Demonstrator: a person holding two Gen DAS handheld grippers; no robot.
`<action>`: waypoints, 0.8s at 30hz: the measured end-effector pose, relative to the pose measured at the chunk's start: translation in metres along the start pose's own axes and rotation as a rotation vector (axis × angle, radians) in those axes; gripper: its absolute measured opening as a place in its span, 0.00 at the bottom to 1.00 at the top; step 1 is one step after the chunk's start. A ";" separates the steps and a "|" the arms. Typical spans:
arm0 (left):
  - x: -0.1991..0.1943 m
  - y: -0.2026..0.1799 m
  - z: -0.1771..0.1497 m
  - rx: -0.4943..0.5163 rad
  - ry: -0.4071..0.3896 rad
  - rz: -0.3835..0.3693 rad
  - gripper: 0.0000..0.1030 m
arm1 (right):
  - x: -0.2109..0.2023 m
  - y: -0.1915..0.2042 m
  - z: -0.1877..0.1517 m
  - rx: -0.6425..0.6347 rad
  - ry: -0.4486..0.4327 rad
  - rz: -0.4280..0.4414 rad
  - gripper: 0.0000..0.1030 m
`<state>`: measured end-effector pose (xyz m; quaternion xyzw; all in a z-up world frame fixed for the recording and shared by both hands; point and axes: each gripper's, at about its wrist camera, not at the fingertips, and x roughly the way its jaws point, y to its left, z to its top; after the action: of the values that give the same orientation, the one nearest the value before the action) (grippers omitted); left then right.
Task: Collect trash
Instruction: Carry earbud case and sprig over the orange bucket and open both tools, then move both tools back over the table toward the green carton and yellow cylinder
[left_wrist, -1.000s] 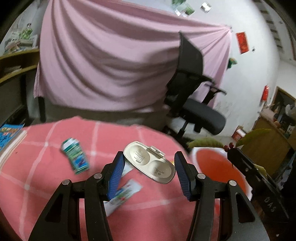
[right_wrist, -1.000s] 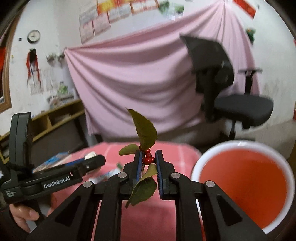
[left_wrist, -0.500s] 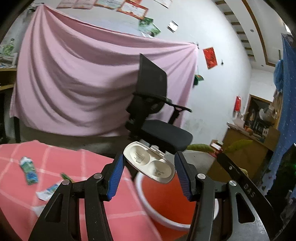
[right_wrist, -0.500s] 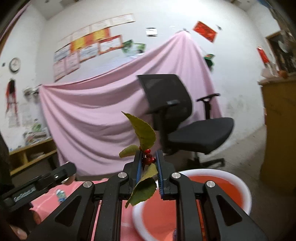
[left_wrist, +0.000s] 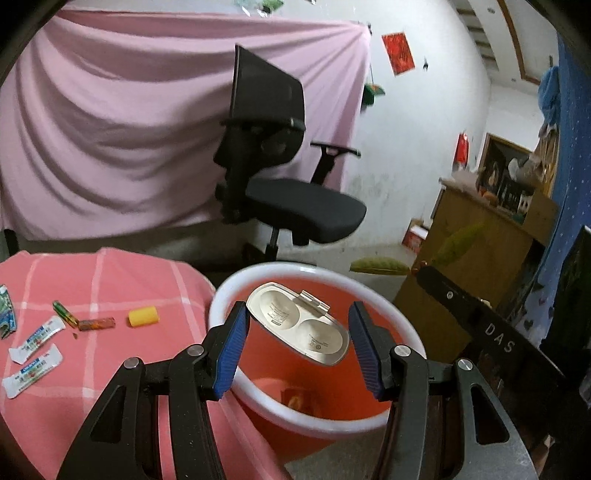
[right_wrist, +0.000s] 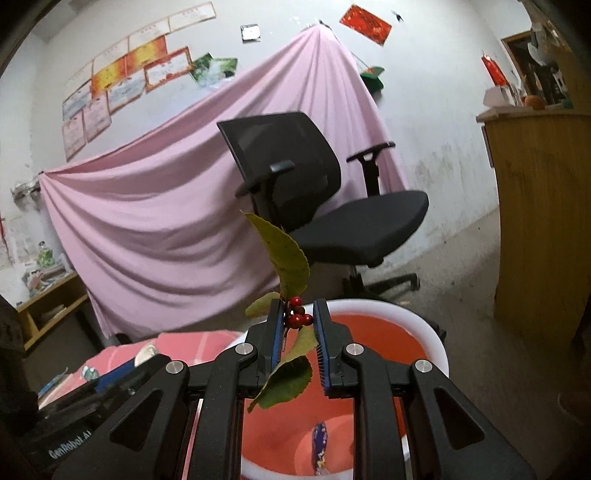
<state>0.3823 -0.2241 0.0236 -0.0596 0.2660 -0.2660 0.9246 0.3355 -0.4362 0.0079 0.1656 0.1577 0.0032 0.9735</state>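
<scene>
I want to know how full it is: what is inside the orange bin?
Little shows in the bin: a dark wrapper on its floor in the right wrist view, a blurred scrap in the left. The grippers, the white case and the sprig cover the rest.

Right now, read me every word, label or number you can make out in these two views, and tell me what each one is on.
"DAS": white letters on the right claw's black body, left wrist view.
"GenRobot.AI", partly cut off: left claw's black body, right wrist view.
Print inside the white plastic case: too small to read.
Wrappers on the pink cloth: blurred, unreadable.
Wall certificates and red poster: unreadable.
</scene>
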 end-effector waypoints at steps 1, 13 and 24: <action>0.002 0.001 -0.001 -0.009 0.013 -0.005 0.49 | 0.000 -0.003 -0.002 0.004 0.005 -0.003 0.17; -0.010 0.031 0.000 -0.142 0.016 0.051 0.61 | -0.001 0.003 -0.005 -0.009 0.014 -0.010 0.35; -0.072 0.074 0.006 -0.083 -0.140 0.238 0.75 | -0.005 0.058 0.002 -0.077 -0.067 0.074 0.69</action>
<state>0.3676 -0.1238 0.0437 -0.0841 0.2167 -0.1384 0.9627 0.3338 -0.3826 0.0294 0.1338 0.1187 0.0399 0.9831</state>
